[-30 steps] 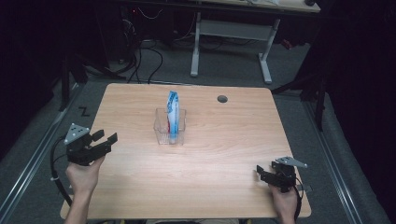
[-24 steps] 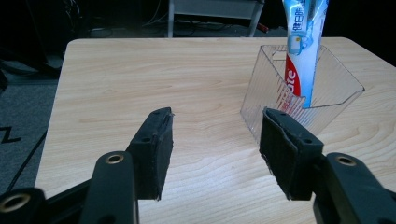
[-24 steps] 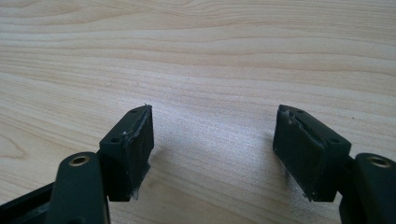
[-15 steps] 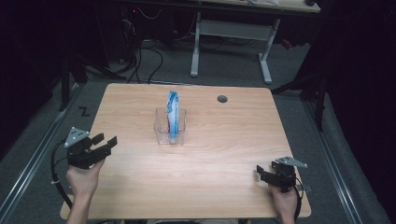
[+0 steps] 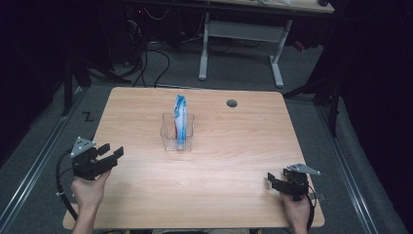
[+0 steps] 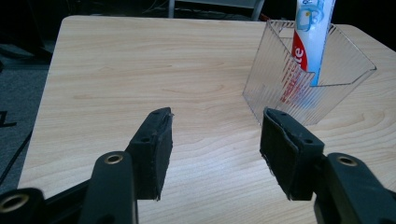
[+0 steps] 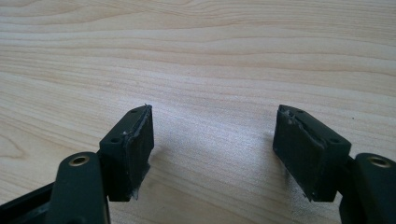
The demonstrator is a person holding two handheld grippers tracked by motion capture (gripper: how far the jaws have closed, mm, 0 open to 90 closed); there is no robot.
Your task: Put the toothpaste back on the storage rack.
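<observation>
A clear ribbed plastic box stands near the middle of the wooden table. A blue, white and red toothpaste tube stands upright in it, its top above the rim. In the left gripper view the box and tube rise ahead to the right. My left gripper is open over the table's left edge, well short of the box, with nothing between its jaws. My right gripper is open low over the front right of the table, over bare wood.
A round cable hole lies in the tabletop at the back right. Grey floor and a dark rail run along the table's left side. Another desk's white legs and cables stand behind.
My left gripper has drifted slightly down and toward the person along the left edge. The right gripper, box and tube are where they were.
</observation>
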